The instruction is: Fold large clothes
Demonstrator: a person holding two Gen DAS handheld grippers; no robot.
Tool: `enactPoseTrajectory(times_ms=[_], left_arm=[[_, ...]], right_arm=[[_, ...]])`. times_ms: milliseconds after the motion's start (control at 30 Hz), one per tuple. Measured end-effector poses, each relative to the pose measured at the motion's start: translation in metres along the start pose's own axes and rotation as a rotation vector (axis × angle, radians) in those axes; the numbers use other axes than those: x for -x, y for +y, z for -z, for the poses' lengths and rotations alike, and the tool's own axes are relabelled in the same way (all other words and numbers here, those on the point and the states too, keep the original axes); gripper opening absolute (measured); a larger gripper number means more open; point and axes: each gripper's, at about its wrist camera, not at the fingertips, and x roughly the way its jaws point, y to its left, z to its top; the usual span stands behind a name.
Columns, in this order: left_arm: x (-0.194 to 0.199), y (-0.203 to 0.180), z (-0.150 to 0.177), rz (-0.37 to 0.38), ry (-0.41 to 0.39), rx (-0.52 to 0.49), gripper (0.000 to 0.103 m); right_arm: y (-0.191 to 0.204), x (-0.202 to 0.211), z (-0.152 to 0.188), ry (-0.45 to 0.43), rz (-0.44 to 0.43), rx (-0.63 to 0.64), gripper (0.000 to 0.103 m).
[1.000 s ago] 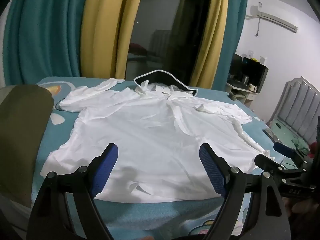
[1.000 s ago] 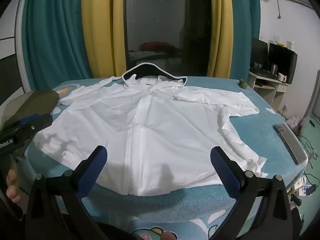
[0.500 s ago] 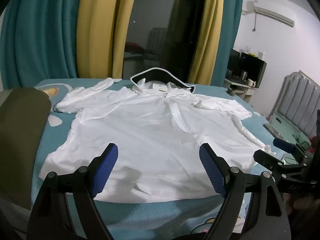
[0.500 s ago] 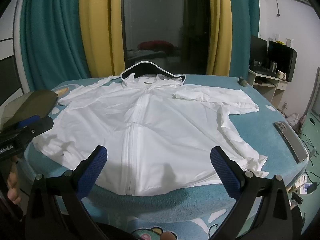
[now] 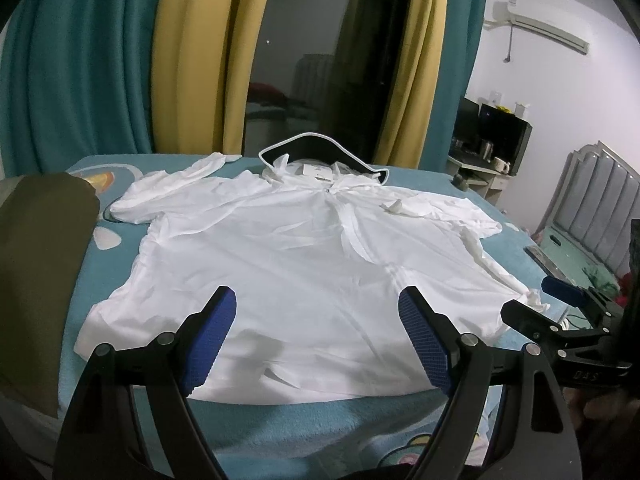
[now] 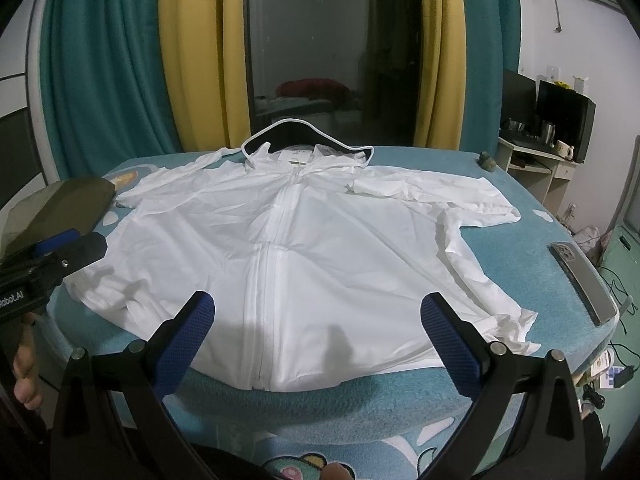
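One bed (image 6: 532, 240), covered in a teal cartoon-print sheet, fills the lower half of both views.

One white hooded jacket (image 6: 320, 248), zip front up, lies flat and unfolded at the centre of the bed. Hood with dark lining at 12 o'clock, hem at 6 o'clock by the near edge; one sleeve runs out toward 10 o'clock, the other is doubled across the chest at 2 o'clock. One white neck label shows under the hood; its print is too small to read.

Curtains behind the bed: teal panels outside, yellow panels inside, framing one dark window.

One olive-green cloth (image 5: 36, 264) lies at 9 o'clock on the bed, just beside the jacket's hem corner.

Two grippers. Left gripper (image 5: 318, 340): both blue-padded fingers spread wide, nothing between them, above the hem. Its body reads "Robot.AI" in the right wrist view. Right gripper (image 6: 318, 344): fingers likewise spread wide and empty, over the hem. Its body reads "DAS" in the left wrist view.

One air conditioner (image 5: 536, 30) on the wall at 1 o'clock.

One phone (image 6: 582, 280), camera side up, at 3 o'clock near the bed edge, apart from the jacket.

One mug (image 6: 565, 148) on the desk at 2 o'clock.
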Motion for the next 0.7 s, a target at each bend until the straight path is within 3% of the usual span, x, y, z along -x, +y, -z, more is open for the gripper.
enactPoseTrajectory(times_ms=[700], left_arm=[[0.0005,-0.0002,0.0031,-0.004,0.007,0.002,0.086]], right_arm=[[0.0026,-0.0065,0.0002,0.018,-0.002,0.005,0.102]])
